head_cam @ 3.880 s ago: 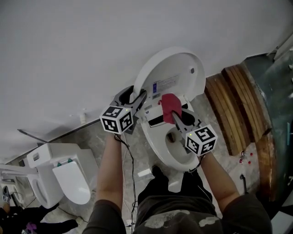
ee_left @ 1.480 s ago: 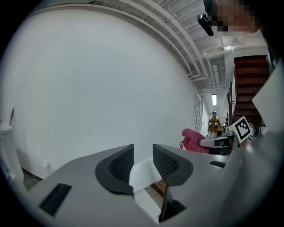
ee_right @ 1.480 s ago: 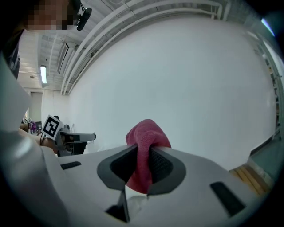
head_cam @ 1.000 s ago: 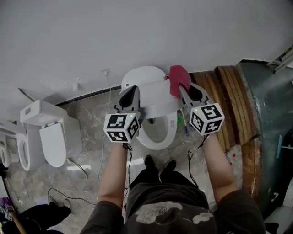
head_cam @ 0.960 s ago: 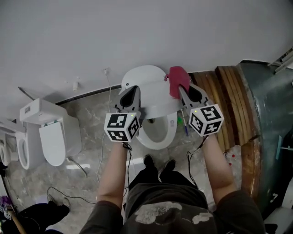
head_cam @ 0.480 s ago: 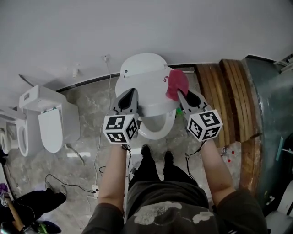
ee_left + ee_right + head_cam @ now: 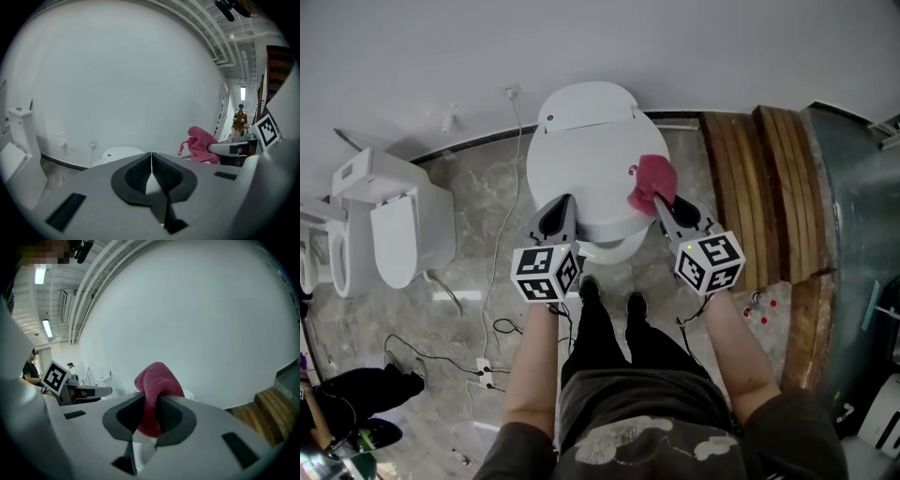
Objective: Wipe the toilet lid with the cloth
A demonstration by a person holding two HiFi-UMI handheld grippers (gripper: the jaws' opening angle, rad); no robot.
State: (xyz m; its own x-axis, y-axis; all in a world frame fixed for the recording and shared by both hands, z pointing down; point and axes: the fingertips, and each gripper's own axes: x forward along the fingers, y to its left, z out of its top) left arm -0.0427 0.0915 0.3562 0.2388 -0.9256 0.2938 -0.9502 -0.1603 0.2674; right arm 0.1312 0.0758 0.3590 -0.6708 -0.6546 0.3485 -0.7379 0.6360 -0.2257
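The white toilet stands against the wall with its lid lowered over the bowl. My left gripper is shut and empty, its tips at the lid's near left edge. In the left gripper view its jaws meet in a closed line, with the lid beyond them. My right gripper is shut on a pink cloth over the lid's right side. In the right gripper view the cloth bulges up out of the closed right gripper.
A second toilet stands at the left. Wooden planks lie on the floor to the right. Cables trail over the marble floor. The person's feet are just in front of the bowl. The wall is close behind.
The lid, upright before, has come down over the bowl. Both grippers have sunk with it and drawn nearer the person, the cloth still in the right one.
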